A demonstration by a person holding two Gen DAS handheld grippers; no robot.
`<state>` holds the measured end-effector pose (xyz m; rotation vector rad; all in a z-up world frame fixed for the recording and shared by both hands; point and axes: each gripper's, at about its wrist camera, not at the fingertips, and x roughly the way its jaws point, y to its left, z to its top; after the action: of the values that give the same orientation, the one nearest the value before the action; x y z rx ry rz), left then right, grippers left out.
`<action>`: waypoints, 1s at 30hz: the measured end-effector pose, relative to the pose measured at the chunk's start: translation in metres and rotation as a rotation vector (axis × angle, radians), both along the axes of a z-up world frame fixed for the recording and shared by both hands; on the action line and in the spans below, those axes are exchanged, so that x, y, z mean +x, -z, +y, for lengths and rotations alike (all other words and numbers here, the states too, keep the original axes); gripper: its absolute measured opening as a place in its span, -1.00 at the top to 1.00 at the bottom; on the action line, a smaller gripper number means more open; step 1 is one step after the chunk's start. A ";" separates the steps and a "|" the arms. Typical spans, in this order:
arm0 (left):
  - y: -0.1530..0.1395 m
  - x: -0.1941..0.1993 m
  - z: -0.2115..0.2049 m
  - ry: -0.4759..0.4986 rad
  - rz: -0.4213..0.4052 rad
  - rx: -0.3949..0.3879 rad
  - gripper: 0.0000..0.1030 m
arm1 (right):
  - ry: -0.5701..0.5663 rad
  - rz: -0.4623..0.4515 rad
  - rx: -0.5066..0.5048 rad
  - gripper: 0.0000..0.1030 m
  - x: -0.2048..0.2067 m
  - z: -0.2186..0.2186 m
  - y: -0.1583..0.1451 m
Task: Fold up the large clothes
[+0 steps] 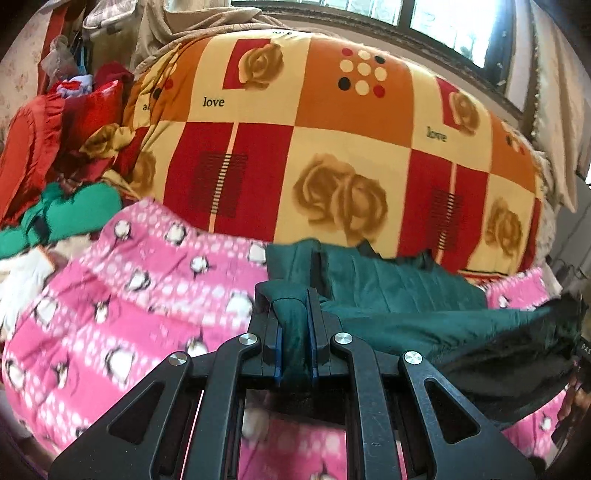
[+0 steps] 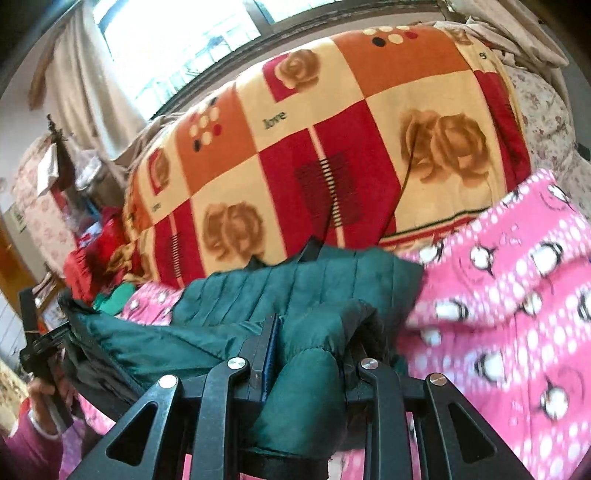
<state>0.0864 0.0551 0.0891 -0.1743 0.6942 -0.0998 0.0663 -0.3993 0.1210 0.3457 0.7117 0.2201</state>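
left wrist view first: nearest to us the left tool [image 1: 295, 325] has its two fingers pressed together on a thin bunch of the dark green jacket [image 1: 399, 291], so it pinches one end of the garment. from this pinch the quilted cloth runs away to the right side of the picture, lifted a little above the pink penguin blanket [image 1: 122, 295] that covers the bed. at the far right edge we see a small dark part that may be the other tool, but it is too little to say.

in the right wrist view the right tool [image 2: 310, 354] pinches a thicker padded roll of the same jacket [image 2: 295, 291]; the right finger is mostly hidden by cloth. the garment goes from here to the left, where the left tool [image 2: 37, 343] is seen in the person's hand.

so we judge that the long axis of the jacket lies between the two tools, both equally on it, held near level and pointing forward. the coming fold depends on this line. behind it rises the big checked rose quilt [image 1: 332, 122], then the window [image 1: 443, 22].
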 end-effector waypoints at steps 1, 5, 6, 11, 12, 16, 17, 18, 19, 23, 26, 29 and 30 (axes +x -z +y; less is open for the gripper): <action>0.001 0.016 -0.005 -0.009 0.000 0.011 0.81 | 0.007 0.002 -0.016 0.55 0.016 0.000 0.003; 0.009 0.065 -0.020 -0.051 -0.003 0.058 0.81 | 0.059 0.019 -0.042 0.55 0.061 -0.007 0.018; 0.012 0.076 -0.021 -0.063 -0.003 0.064 0.81 | 0.074 0.025 -0.043 0.55 0.071 -0.010 0.021; 0.039 0.128 -0.029 -0.098 0.045 0.104 0.81 | 0.129 0.079 -0.047 0.55 0.122 -0.023 0.051; 0.048 0.137 -0.032 -0.103 0.059 0.123 0.81 | 0.133 0.092 -0.050 0.55 0.129 -0.023 0.057; 0.089 0.169 -0.046 -0.113 0.113 0.191 0.78 | 0.176 0.175 -0.059 0.55 0.161 -0.024 0.100; 0.098 0.173 -0.048 -0.114 0.124 0.195 0.78 | 0.180 0.188 -0.051 0.55 0.164 -0.025 0.109; 0.103 0.175 -0.049 -0.117 0.127 0.195 0.77 | 0.186 0.192 -0.040 0.54 0.168 -0.025 0.115; 0.109 0.177 -0.048 -0.120 0.120 0.184 0.76 | 0.190 0.187 -0.029 0.50 0.169 -0.025 0.120; 0.112 0.180 -0.040 -0.091 0.116 0.112 0.70 | 0.194 0.173 0.039 0.34 0.167 -0.033 0.123; 0.101 0.176 -0.021 -0.061 0.117 -0.021 0.57 | 0.177 0.137 0.098 0.02 0.157 -0.041 0.110; 0.084 0.167 -0.007 -0.059 0.092 -0.132 0.13 | 0.158 0.093 0.108 -0.52 0.145 -0.039 0.091; 0.077 0.161 -0.005 -0.076 0.063 -0.130 -0.34 | 0.168 0.072 0.095 -0.53 0.141 -0.037 0.084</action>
<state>0.2476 0.0505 0.0119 -0.3292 0.7429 -0.0665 0.2070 -0.4362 0.0369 0.5043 0.7407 0.0823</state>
